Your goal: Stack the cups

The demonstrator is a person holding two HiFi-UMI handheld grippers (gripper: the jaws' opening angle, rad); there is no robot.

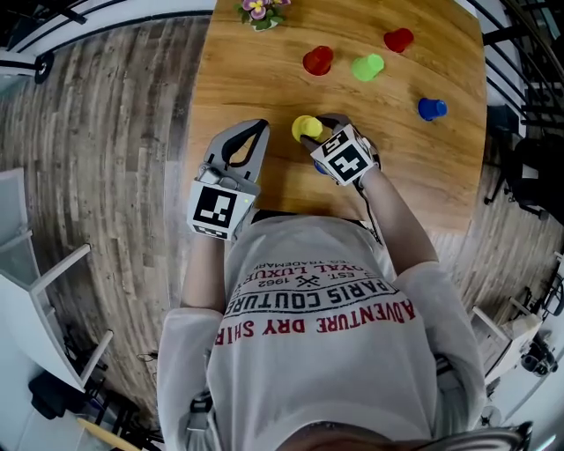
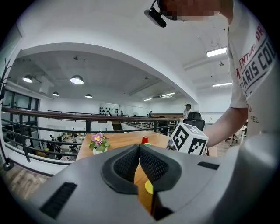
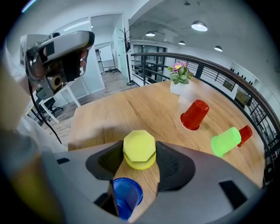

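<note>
Blue cup sits beneath our right claw, pinching yellow cup; left claw pressed together. Swinging low, we'd topple blue.

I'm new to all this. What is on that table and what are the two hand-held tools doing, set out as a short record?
Surface: wooden table
Right gripper: jaws closed on an upside-down yellow cup
Left gripper: jaws shut, nothing between them
Close under right gripper: near blue cup, open end showing
Loose cups: red cups, green cup on its side, far blue cup
Stacked so far: none seen
Also there: flower pot at the far edge
</note>
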